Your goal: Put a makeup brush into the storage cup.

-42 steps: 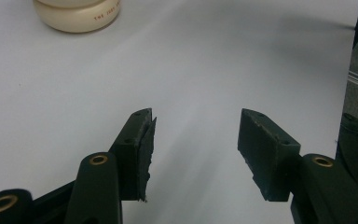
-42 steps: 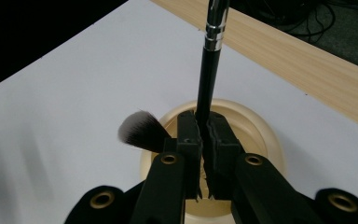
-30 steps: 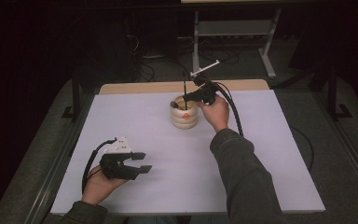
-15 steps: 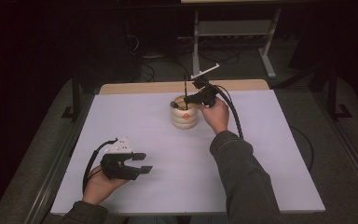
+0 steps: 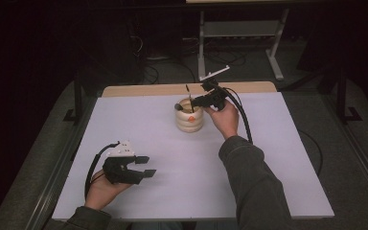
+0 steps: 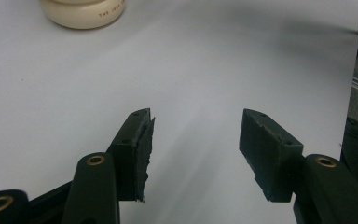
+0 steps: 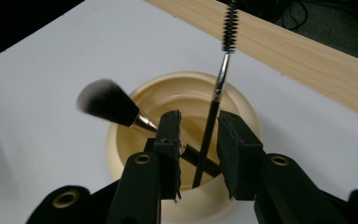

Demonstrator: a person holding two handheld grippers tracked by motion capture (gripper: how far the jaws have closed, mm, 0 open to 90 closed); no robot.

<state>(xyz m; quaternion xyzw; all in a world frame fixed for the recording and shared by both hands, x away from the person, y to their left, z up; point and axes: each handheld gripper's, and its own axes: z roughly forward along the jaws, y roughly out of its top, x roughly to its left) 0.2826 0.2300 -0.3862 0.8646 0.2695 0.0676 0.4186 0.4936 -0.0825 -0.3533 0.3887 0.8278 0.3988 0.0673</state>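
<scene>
A cream ribbed pot (image 5: 189, 122) stands at the back middle of the white table. It holds a fluffy dark-tipped brush (image 7: 107, 102) leaning left and a thin spoolie brush (image 7: 230, 23) standing nearly upright. My right gripper (image 5: 194, 102) hovers over the pot's mouth (image 7: 121, 140). Its jaws have just been opening and now stand on either side of the spoolie's handle, with a gap at both pads. My left gripper (image 5: 146, 166) rests at the near left, open with nothing between its fingers (image 6: 140, 144). The pot's base (image 6: 81, 11) is far ahead of it.
A wooden strip (image 5: 172, 89) runs along the table's back edge. A metal stand (image 5: 239, 28) and cables lie on the dark floor behind. The white table cover (image 5: 268, 158) stretches bare between the two grippers and to the right.
The right gripper's jaws have parted from the spoolie brush, which now stands a little lower in the pot. Neither hand has shifted.
</scene>
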